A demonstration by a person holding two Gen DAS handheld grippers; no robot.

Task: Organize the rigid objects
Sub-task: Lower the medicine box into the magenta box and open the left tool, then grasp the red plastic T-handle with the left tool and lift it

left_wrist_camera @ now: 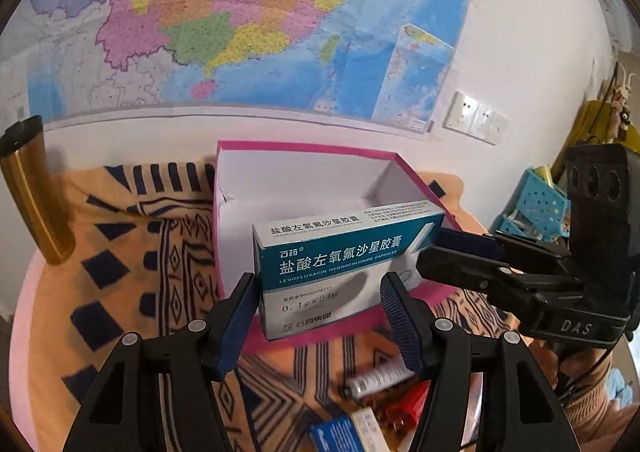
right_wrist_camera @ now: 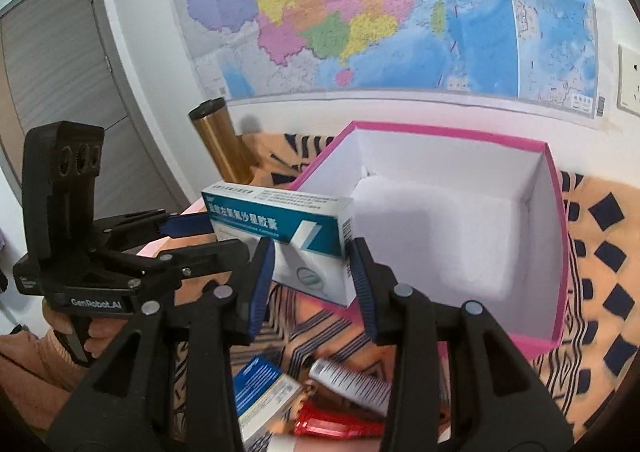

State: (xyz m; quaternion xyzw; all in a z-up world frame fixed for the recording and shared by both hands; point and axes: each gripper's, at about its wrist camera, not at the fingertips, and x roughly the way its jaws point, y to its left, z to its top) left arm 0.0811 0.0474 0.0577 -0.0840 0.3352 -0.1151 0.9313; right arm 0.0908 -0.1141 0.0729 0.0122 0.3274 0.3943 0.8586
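Teal med box (left_wrist_camera: 340, 272) btwn both tools' pads

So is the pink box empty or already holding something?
Empty as far as visible: the pink box shows only bare white interior; the medicine carton is held in front, not inside.

Bright, even light — fisheye-bent edges (dark corners), foreground clutter blurred.

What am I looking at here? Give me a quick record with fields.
held item: medicine box, teal and white
who holds it: left gripper and right gripper, one at each end
where it is: lifted at the near edge of the pink box
pink box: open, looks empty, white inside
still on the patterned cloth: white tube, red item, blue box
backdrop: wall map, gold cylinder
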